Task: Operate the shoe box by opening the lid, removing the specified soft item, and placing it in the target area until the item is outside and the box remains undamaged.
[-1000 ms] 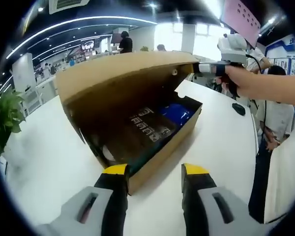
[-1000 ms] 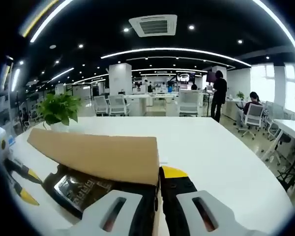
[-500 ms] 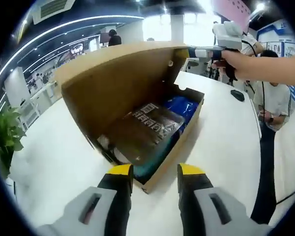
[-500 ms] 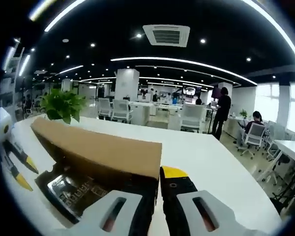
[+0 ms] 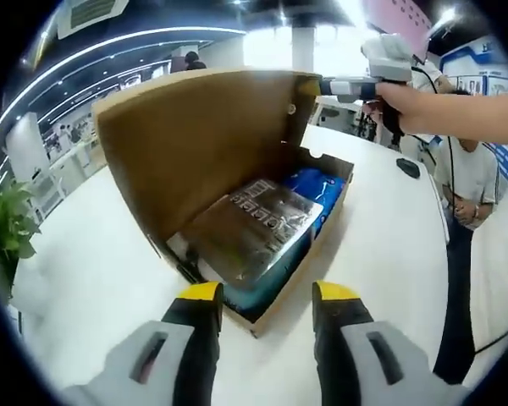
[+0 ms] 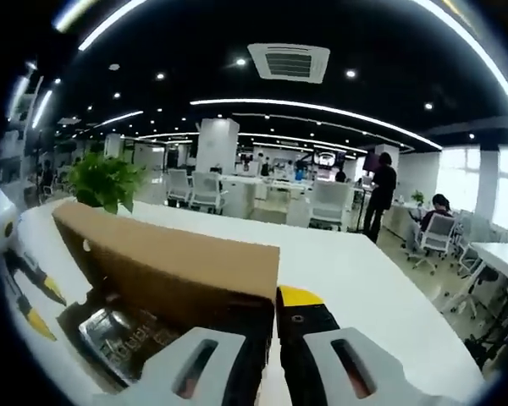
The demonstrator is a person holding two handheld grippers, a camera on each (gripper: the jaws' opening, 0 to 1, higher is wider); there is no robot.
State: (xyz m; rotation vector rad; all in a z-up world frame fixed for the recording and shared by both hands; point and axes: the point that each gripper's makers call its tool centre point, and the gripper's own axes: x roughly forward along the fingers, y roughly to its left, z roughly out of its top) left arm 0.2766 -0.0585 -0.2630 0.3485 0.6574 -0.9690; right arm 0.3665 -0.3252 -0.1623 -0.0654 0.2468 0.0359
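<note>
A brown cardboard shoe box (image 5: 309, 245) sits on the white table (image 5: 85, 254) with its lid (image 5: 195, 144) tilted up. Inside lie a shiny printed plastic packet (image 5: 254, 224) and, behind it, a blue soft item (image 5: 313, 186). My left gripper (image 5: 267, 296) is open just in front of the box's near corner, holding nothing. My right gripper (image 5: 343, 86), held by a hand (image 5: 406, 101), is shut on the lid's free corner. In the right gripper view the lid (image 6: 169, 266) stands between the right gripper's (image 6: 271, 317) jaws, with the packet (image 6: 123, 338) below it and the left gripper (image 6: 25, 304) at the left edge.
A potted plant (image 6: 106, 182) stands at the table's far corner, also seen as a plant (image 5: 4, 228) at the left. A small black object (image 5: 409, 167) lies on the table beyond the box. A person (image 5: 470, 182) stands by the table's right side. Office chairs (image 6: 322, 194) lie beyond.
The right gripper has lifted the lid higher, so more of the packet and the blue item shows. The left gripper's view has shifted a little toward the box.
</note>
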